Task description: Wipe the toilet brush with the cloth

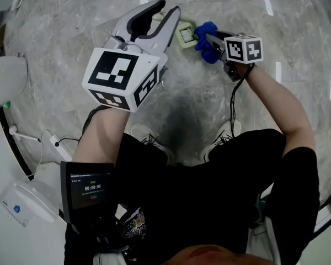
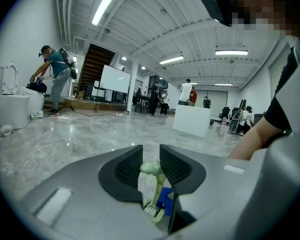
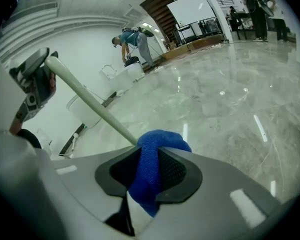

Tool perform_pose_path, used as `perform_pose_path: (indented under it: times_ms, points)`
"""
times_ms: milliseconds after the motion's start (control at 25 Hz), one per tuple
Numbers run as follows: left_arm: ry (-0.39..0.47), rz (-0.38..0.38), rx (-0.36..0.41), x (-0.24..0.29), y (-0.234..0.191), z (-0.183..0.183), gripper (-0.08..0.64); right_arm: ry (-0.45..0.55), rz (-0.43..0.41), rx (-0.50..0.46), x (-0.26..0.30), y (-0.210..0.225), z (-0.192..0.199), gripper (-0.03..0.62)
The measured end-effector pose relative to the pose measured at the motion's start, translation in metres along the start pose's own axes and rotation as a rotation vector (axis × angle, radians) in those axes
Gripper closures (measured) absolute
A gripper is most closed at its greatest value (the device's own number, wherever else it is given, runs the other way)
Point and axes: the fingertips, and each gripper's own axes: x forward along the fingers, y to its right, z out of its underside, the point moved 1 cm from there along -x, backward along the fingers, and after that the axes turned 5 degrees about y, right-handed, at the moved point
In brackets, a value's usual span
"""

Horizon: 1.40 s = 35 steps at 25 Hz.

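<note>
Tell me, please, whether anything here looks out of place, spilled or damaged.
Nothing stands out. The left hand-held gripper clamps the pale green toilet brush by its handle end. The right hand-held gripper clamps the blue cloth, which sits beside the brush head. The marble floor shows no spill.

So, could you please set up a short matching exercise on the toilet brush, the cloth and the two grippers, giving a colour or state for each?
Things:
1. toilet brush
2. cloth
3. left gripper
4. right gripper

Colour or state:
A. blue
B. fingers shut on the cloth
C. pale green
D. fingers shut on the end of the brush's handle

Pairs: 1-C, 2-A, 3-D, 4-B
</note>
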Motion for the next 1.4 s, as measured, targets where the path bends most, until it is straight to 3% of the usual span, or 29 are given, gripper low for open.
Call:
perform_pose_path:
  times_ms: [200, 320, 400, 520, 720, 960, 1160, 1400]
  points:
    - [-0.004, -0.008, -0.006, -0.001, -0.002, 0.003, 0.444, 0.145, -0.037, 0.135, -0.035, -0.001, -0.019, 0.491]
    - [-0.001, -0.012, -0.009, 0.000, -0.004, 0.002, 0.445, 0.171, 0.070, 0.200, -0.055, 0.035, -0.020, 0.491]
    - [-0.003, -0.009, -0.005, 0.000, -0.003, 0.002, 0.445, 0.238, 0.145, 0.259, -0.072, 0.063, -0.024, 0.491]
    - [-0.002, -0.001, -0.002, 0.001, 0.000, 0.001, 0.445, 0.369, 0.162, 0.262, -0.098, 0.080, -0.054, 0.491]
    - [0.028, 0.025, 0.010, 0.009, 0.000, -0.001, 0.444, 0.305, 0.037, 0.095, -0.071, 0.041, -0.072, 0.490]
    - [-0.021, -0.015, 0.005, -0.010, -0.006, 0.015, 0.445, 0.181, -0.203, 0.057, -0.013, -0.055, -0.040, 0.489]
    - [0.004, -0.009, -0.001, -0.008, -0.003, 0.009, 0.445, 0.326, -0.310, 0.043, -0.057, -0.089, -0.088, 0.489]
    - [0.005, -0.004, 0.007, -0.006, 0.001, 0.005, 0.445, 0.483, -0.514, -0.030, -0.108, -0.158, -0.147, 0.489]
